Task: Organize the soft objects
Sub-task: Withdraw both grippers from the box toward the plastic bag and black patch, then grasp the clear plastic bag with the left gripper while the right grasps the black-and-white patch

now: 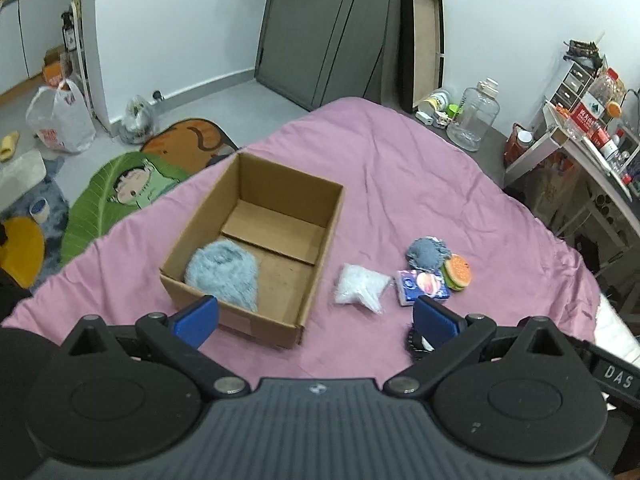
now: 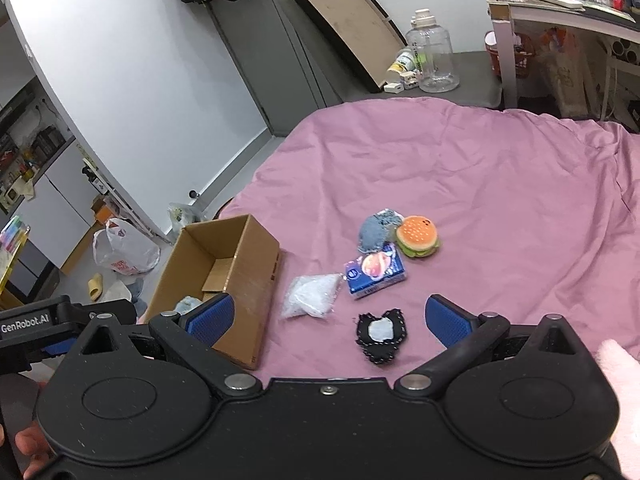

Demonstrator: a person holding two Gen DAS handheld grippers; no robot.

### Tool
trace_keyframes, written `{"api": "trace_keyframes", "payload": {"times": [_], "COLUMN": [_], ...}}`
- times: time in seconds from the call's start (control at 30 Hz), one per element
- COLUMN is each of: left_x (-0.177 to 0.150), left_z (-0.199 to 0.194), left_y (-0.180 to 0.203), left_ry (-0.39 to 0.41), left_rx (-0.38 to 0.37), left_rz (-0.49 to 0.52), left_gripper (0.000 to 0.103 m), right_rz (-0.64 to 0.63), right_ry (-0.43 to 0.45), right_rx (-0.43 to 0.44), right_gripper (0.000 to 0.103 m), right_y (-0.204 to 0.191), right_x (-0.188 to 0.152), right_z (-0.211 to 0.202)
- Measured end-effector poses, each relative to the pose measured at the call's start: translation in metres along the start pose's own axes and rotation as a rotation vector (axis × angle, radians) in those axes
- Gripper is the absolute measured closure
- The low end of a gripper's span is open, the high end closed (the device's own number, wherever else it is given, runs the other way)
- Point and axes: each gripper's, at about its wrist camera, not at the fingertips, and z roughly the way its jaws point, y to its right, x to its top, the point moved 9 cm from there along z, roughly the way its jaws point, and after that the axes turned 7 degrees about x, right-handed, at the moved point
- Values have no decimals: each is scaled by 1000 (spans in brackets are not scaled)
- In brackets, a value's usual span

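Left wrist view. The left tool (image 1: 316,316) hovers above the near edge of the open brown cardboard box (image 1: 256,240), its two blue-padded fingers (image 1: 196,320) spread wide and holding nothing. The box sits on the pink bedspread (image 1: 440,184) and serves as the collection point, which is likely why it lies within easy reach of both tools. Inside it, in the near-left corner, lies one fluffy pale-blue plush item (image 1: 222,272), apparently already sorted. To the right of the box, five loose items remain on the bedspread: one clear crinkled plastic bag of white filling (image 1: 360,288), nearest the box; one blue printed tissue packet (image 1: 420,286) beyond it; one grey-blue knitted cloth (image 1: 428,254) behind the packet; one round plush hamburger (image 1: 458,272), farthest from the box; and one black fabric patch (image 1: 416,344), largely hidden behind the right finger.

Right wrist view. The right tool (image 2: 330,318) also stands open and empty, its fingers (image 2: 446,318) framing the black patch with pale centre (image 2: 382,334), which lies right of the box (image 2: 224,276) and nearest this tool; judged from this, the patch is the probable next pick. The bag (image 2: 310,294), packet (image 2: 374,272), cloth (image 2: 376,228) and hamburger (image 2: 418,236) lie farther out, clustered together. Count: one box, six soft items, one inside.
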Motion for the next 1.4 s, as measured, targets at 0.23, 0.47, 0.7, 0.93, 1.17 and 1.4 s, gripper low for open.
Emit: {"api": "trace_keyframes", "payload": {"times": [0.23, 0.47, 0.7, 0.93, 1.17, 1.4], "left_x": [-11, -14, -20, -27, -25, -24], "left_z": [8, 18, 34, 61, 85, 115], "left_y": [15, 28, 47, 62, 75, 82], "left_ry": [-13, -11, -6, -41, -50, -101], "left_rx": [12, -20, -39, -28, -2, 10], "left_rz": [31, 28, 58, 94, 106, 88], "left_gripper": [1, 3, 9, 26, 27, 43], "right_rz": [8, 48, 117, 163, 260, 345], "right_ry": [-28, -83, -113, -137, -185, -236], "right_rx": [-2, 10, 30, -5, 1, 11], "right_gripper": [0, 0, 3, 9, 13, 22], "right_y": [18, 35, 50, 60, 73, 89], "right_x": [-7, -18, -25, -27, -31, -37], "right_z": [3, 15, 27, 47, 74, 94]}}
